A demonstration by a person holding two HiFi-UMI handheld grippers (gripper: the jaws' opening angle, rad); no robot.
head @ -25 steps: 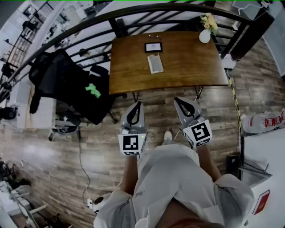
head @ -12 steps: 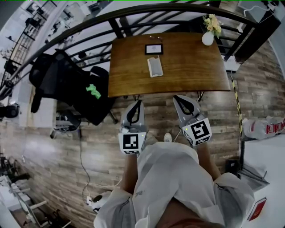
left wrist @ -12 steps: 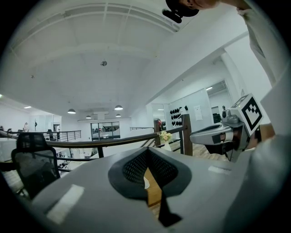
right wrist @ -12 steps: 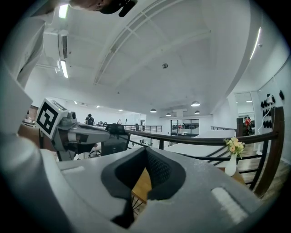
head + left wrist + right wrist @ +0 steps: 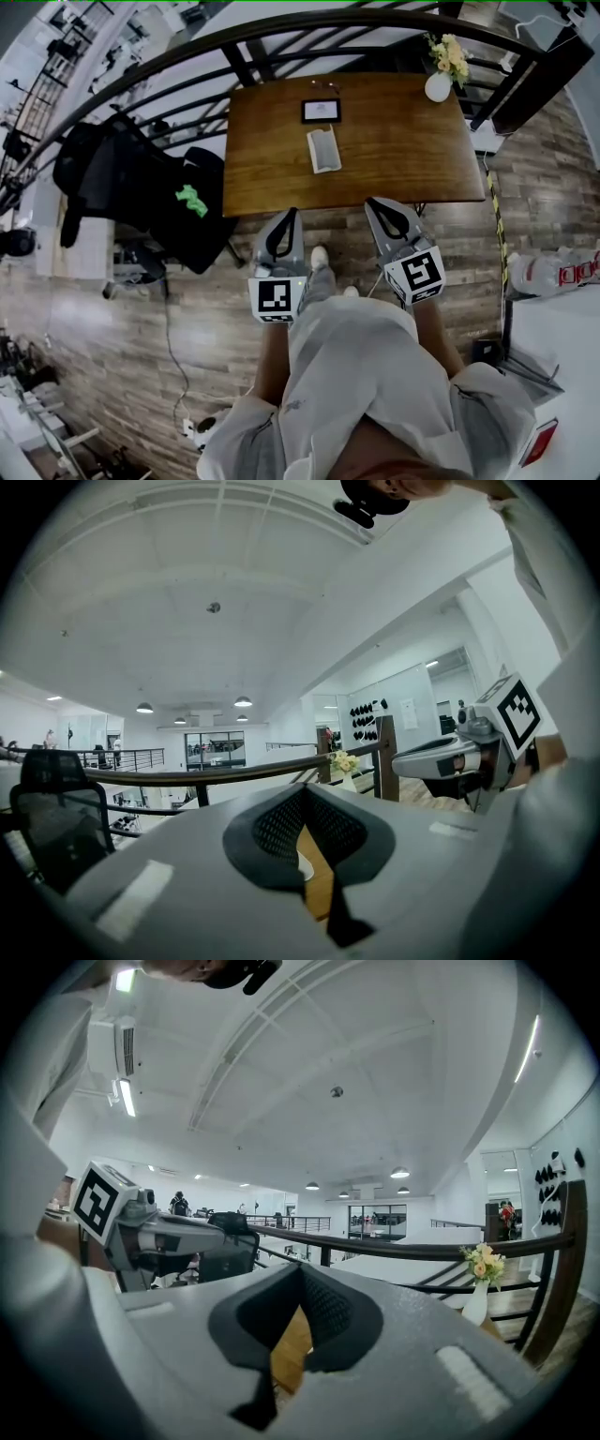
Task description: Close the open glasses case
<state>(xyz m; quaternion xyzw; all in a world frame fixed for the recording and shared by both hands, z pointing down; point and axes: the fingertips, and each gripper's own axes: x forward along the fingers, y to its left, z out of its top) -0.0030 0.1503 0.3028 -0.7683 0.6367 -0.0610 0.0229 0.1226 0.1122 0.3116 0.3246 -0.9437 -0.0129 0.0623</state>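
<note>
The glasses case (image 5: 323,148) is a pale grey oblong lying near the middle of the brown wooden table (image 5: 403,150); it is too small here to make out its lid. My left gripper (image 5: 289,214) is shut and empty, held over the floor just short of the table's front edge. My right gripper (image 5: 373,203) is also shut and empty, beside it at that edge. In the left gripper view the left gripper (image 5: 305,794) has its jaws pressed together, with a strip of table top behind them. The right gripper (image 5: 302,1269) looks the same in its own view.
A small black-framed card (image 5: 321,111) lies behind the case. A white vase with flowers (image 5: 438,84) stands at the table's far right corner. A dark curved railing (image 5: 187,52) runs behind the table. A black office chair draped with dark clothing (image 5: 141,183) stands left of it.
The person has stepped toward the table, so the table and case sit nearer in the head view. Both grippers have come up to the front edge and stayed shut.
</note>
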